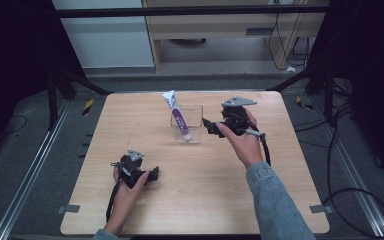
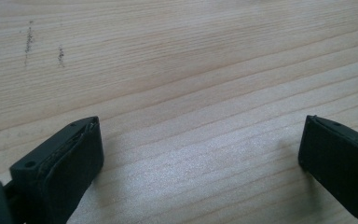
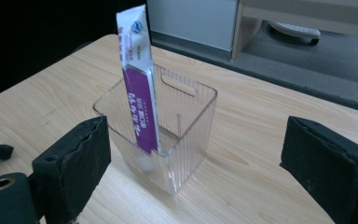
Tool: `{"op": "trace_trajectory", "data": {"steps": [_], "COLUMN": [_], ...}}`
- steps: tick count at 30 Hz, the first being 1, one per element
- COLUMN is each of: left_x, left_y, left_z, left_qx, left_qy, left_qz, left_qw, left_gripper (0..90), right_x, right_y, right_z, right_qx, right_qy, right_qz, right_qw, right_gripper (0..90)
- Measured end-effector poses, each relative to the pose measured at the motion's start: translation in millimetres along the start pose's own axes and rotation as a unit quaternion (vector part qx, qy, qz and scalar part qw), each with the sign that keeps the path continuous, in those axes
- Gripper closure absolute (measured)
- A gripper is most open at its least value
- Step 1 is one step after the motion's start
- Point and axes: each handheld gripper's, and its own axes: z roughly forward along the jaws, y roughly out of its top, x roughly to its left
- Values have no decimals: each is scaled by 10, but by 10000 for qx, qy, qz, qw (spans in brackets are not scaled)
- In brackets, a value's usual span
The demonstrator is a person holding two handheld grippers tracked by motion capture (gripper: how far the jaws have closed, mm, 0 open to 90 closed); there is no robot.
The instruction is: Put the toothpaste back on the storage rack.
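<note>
Two hand-held grippers: left hand-held gripper (image 1: 152, 175), right hand-held gripper (image 1: 208, 125); one tube (image 1: 177, 113), one clear bin (image 1: 192, 131).

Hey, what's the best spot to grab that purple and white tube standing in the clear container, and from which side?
Grip the tube at its flat white upper end, which sticks out above the clear container. That end is free, while the purple part sits behind the walls. Come from above, probably with the open right gripper, which already faces it, closing the jaws across the flat faces.

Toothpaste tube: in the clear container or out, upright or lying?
In. The toothpaste tube stands leaning inside the clear container, its flat end sticking above the rim.
</note>
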Motion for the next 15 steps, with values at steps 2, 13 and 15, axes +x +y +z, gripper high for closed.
{"op": "trace_trajectory", "data": {"steps": [2, 13, 15], "left_x": [-1, -20, -20], "left_y": [0, -9, -9], "left_z": [0, -11, -11], "left_qx": [0, 9, 8], "left_qy": [-4, -29, -30], "left_qz": [1, 32, 32], "left_qw": [10000, 10000, 10000], "left_gripper": [0, 0, 0], "right_x": [-40, -186, -207], "right_y": [-41, -283, -326], "right_z": [-32, -183, -204], "right_qx": [7, 93, 114], "right_qy": [-53, -274, -313], "right_qz": [66, 164, 158], "right_qw": [10000, 9994, 9993], "right_gripper": [83, 82, 90]}}
